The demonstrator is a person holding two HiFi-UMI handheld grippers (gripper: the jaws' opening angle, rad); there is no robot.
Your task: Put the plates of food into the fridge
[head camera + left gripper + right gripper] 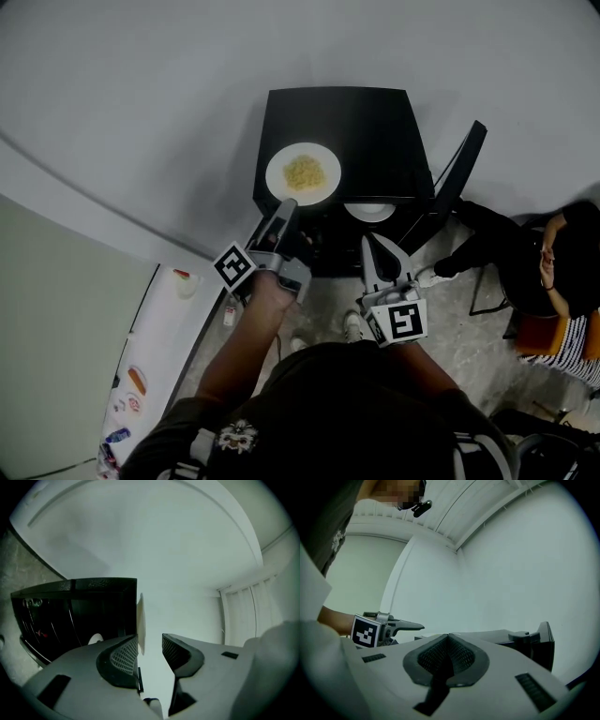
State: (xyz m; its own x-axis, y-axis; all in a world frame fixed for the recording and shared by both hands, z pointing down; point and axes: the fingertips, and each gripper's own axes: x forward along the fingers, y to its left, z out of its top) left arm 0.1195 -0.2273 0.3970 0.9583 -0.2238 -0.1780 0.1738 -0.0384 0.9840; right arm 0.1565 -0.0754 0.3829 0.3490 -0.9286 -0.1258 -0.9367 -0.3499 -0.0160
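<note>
While seemingly sideways, left tongs (150,640) apart.

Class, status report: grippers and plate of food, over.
Left gripper jaws open at plate of food atop fridge. Right gripper shut, empty. Fridge door open; nothing blocking.

The fridge (347,127) is black, and the plate (277,183) on top of it is white under a heap of pale yellow food (305,172); a second plate (369,212) lower down is white too. The left tongs (289,208) and the right tongs (369,244) are light grey with black cross-hatched pads (123,656), and each carries a cube (234,267) patterned in black-and-white squares. The floor (450,319) is mottled grey, the wall (141,94) plain pale grey, and the person's shirt (328,412) black.
</note>
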